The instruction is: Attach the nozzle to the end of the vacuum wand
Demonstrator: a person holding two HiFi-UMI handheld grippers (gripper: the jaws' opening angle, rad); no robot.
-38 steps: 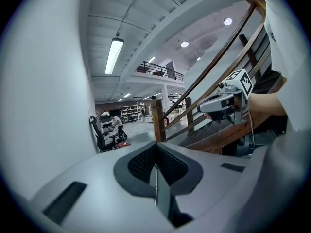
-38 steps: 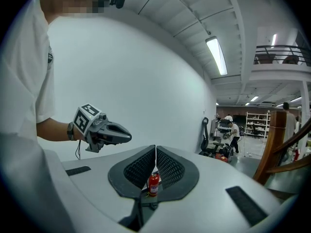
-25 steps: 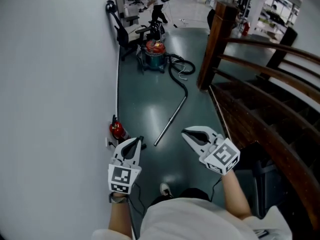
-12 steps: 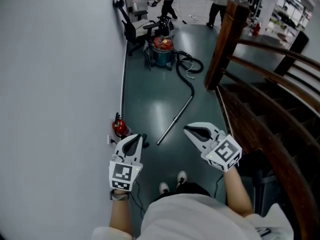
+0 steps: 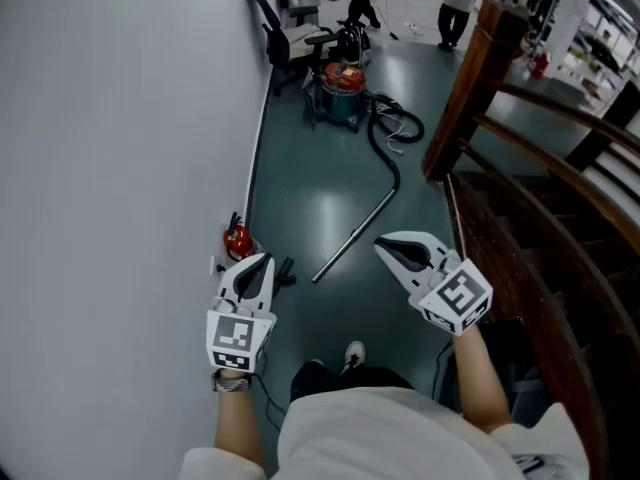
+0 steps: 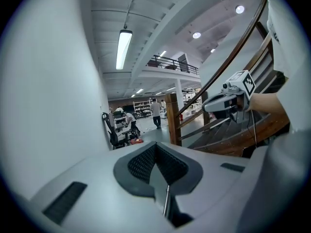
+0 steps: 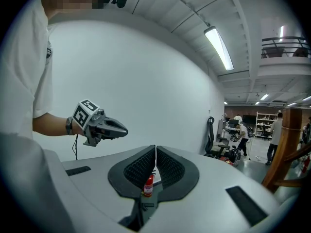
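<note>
Your left gripper (image 5: 262, 261) and right gripper (image 5: 382, 247) both closed, nothing held, vacuum wand (image 5: 352, 235) a slim silver tube, flat on the dark green floor ahead between the 2, black hose (image 5: 385, 153) joining its far end to the red-lidded canister (image 5: 343, 88)

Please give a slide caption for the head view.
Left gripper and right gripper, both shut and empty, short of the vacuum wand on the floor.

Operator's kit
White shirt (image 5: 400, 433); grey left tool (image 5: 264, 260), right tool (image 5: 384, 247); black-and-white marker cubes (image 5: 233, 334); black cables (image 7: 76, 149).
</note>
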